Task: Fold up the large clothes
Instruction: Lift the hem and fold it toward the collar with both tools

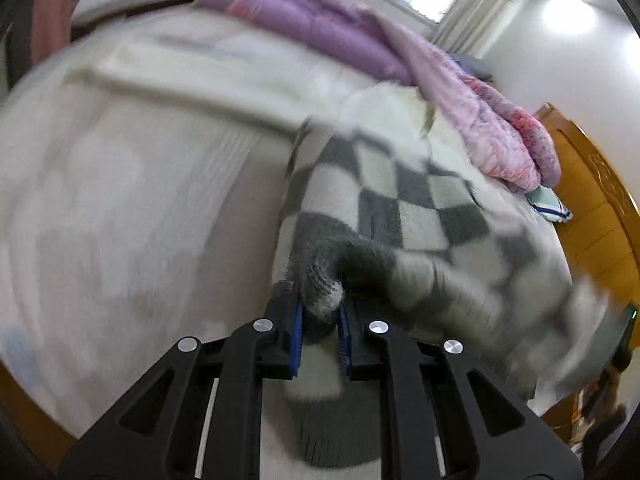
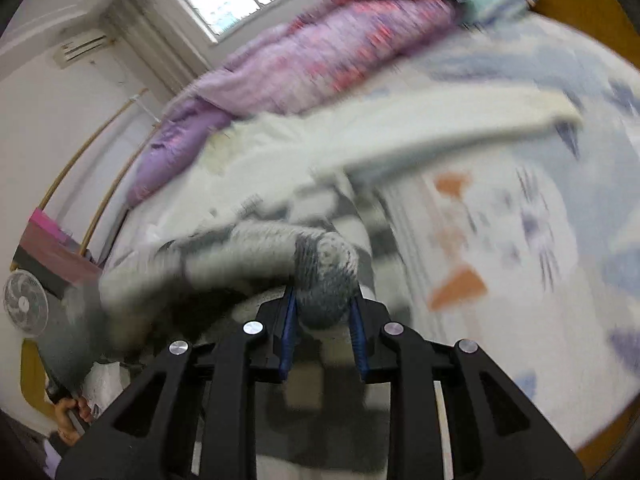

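Both tongs clenched on the checkered sweater [image 1: 404, 200]: left tongs [image 1: 320, 316] pinch a grey ribbed edge bunched between the blue pads, right tongs [image 2: 325, 312] pinch a matching grey knit wad. The garment lies on the bed [image 1: 120, 200], its body spread on the sheet and the span between the two grips lifted; a cream sleeve [image 2: 440, 128] trails out to the side in the right view. Risks as I read them: each grip is on a thick rolled clump near the pad tips, so a hard tug could squeeze the knit out, likely one side first, which would skew the fold line. Heavy blur in both views suggests fast motion, so the loose sleeve may flop under the body or land off the fold. Knit stretches, so uneven pull between tongs would drag the hem crooked. The purple quilt [image 1: 360, 40] lies just beyond the collar end; carrying too far may snag it.
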